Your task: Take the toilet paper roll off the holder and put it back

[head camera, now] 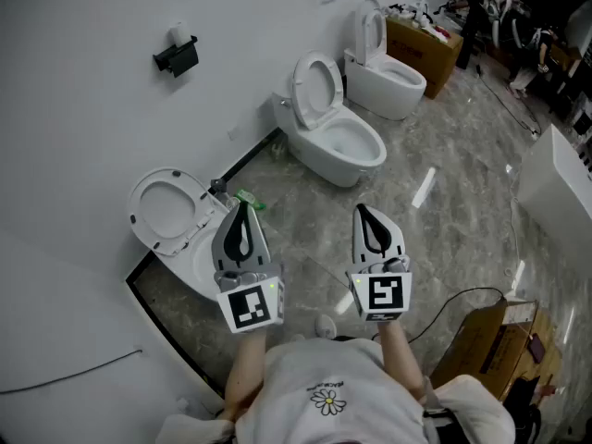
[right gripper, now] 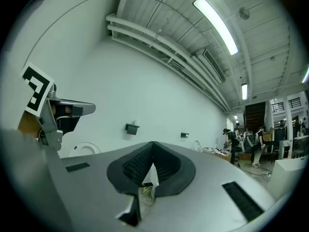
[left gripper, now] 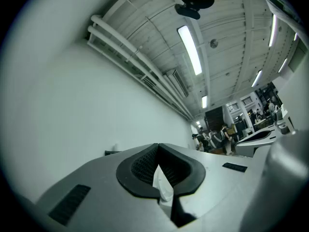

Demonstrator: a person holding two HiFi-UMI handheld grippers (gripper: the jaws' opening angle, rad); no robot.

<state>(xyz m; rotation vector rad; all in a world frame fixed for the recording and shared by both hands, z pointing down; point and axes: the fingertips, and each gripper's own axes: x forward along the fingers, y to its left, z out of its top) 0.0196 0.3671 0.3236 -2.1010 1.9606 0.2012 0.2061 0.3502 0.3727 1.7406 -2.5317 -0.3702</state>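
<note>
View from my head camera, looking steeply down at a bathroom mock-up with a white wall (head camera: 83, 155) and a grey marbled floor (head camera: 444, 165).

I hold the left tongs (head camera: 242, 205) and the right tongs (head camera: 363, 209) side by side in front of my body, aimed roughly level at the wall. Both pairs are pressed together at the tips with nothing between them. Each tong camera shows the dark ribbed pads meeting at a point, with only background visible through the gap behind.

The toilet paper roll (head camera: 181, 34) is far ahead of the left tongs and off to their left. It is a small white shape on a black holder (head camera: 176, 58) fixed to the wall, well beyond reach from here. An open toilet (head camera: 166, 215) stands just beyond the left tongs, between them and the holder. A second toilet (head camera: 335, 132) stands ahead of the right tongs.

The task has not begun, and the roll is on its holder. How the holder keeps the roll in place is too small to make out.

I expect the roll to be very light and soft, so it would dent under a hard squeeze. Its loose end may unwind if it is dragged. I would open the tongs wide and close them gently across the roll's middle, or on its two flat ends where the core is probably stiffer.
</note>
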